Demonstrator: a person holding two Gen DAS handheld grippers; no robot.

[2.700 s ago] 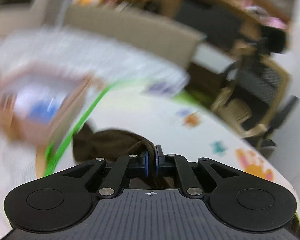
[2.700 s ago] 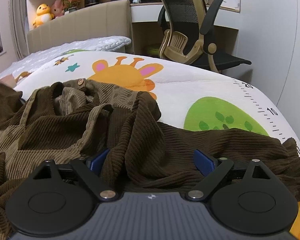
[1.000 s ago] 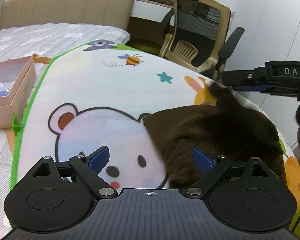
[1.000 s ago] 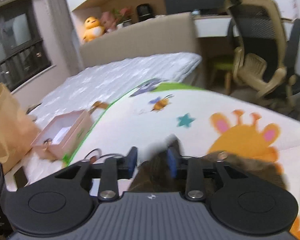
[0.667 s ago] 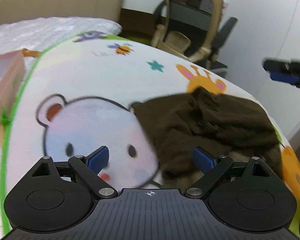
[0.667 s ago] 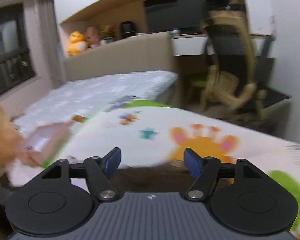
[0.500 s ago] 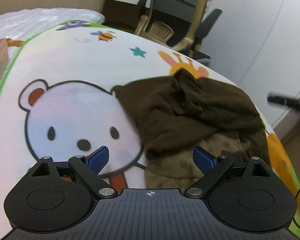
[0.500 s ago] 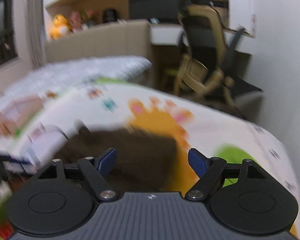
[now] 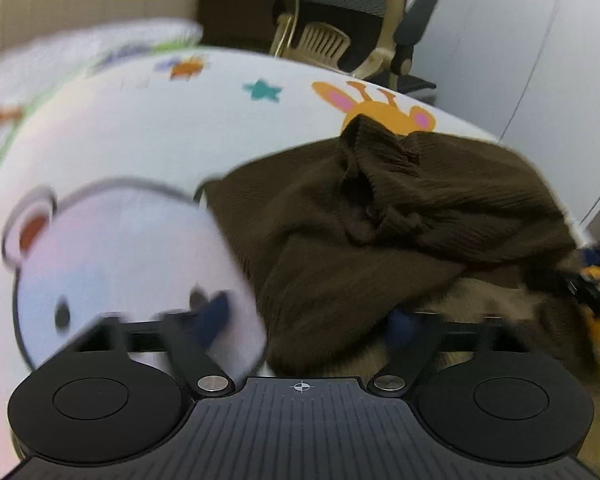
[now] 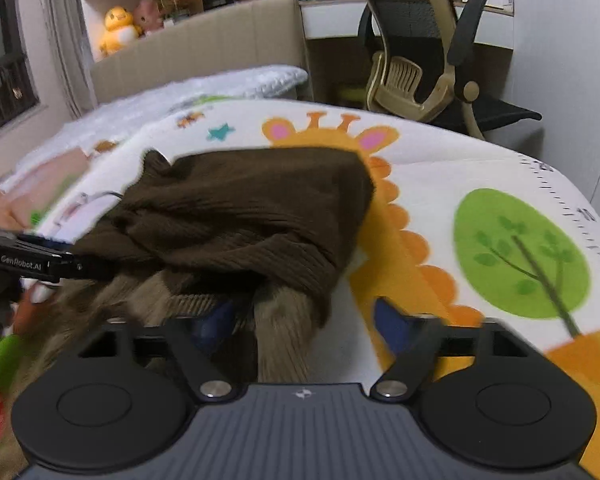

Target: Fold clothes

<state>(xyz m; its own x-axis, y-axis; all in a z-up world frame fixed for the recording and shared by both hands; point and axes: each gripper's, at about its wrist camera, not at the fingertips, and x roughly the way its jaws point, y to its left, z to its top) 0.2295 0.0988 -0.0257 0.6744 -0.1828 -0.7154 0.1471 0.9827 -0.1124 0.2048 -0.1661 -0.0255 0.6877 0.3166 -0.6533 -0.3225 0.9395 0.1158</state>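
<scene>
Both jaws have just been closing: our left gripper and right gripper straddle the near hem, pads not pressing. Corduroy garment lies heaped on the play mat: soft, floppy, light. We'd pinch hem corners.

Both wrist views close, angled down, sharing brown garment, mat

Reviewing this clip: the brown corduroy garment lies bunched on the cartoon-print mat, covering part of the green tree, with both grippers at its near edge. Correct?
Not quite. The brown corduroy garment covers part of the orange giraffe, not the green tree, which lies bare to its right in the right wrist view. The rest holds: left gripper and right gripper at its near edge.
</scene>
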